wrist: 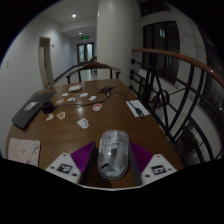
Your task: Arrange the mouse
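A grey, glossy computer mouse sits between my two fingers, its nose pointing away from me. The purple pads press against both its sides, so my gripper is shut on the mouse. It appears held above the near edge of the round brown table. The mouse's underside is hidden.
A dark laptop lies at the table's left. A white sheet of paper lies near left, another paper at the right. Small white items are scattered mid-table. A railing curves along the right; a corridor lies beyond.
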Available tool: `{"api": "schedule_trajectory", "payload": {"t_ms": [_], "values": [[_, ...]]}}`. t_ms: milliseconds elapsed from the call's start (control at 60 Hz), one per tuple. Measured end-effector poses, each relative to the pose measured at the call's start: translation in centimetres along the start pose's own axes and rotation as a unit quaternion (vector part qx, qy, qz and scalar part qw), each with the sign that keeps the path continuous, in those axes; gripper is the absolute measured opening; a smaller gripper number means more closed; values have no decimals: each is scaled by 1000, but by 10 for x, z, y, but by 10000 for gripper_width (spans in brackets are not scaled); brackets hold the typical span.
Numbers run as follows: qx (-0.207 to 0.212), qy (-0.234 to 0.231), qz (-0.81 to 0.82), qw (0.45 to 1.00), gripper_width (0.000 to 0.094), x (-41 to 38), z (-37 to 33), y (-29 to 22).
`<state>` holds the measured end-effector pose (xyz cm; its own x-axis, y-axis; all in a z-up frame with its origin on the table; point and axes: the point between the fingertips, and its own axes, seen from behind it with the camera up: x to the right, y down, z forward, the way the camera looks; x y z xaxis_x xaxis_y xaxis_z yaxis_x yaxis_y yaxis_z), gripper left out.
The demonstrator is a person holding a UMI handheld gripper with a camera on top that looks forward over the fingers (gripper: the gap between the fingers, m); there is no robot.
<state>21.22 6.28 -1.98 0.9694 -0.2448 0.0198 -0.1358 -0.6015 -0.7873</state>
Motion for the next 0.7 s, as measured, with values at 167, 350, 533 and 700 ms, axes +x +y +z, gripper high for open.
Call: {"api": "schedule_trajectory", "payload": {"t_ms": [167, 350, 533, 700], "values": [[-4, 7, 16, 1000, 419, 1, 0, 1], [40, 48, -26, 998, 376, -26, -80, -40], [93, -21, -38, 995, 373, -172, -188, -69], [47, -79, -86, 992, 375, -279, -181, 4]]}}
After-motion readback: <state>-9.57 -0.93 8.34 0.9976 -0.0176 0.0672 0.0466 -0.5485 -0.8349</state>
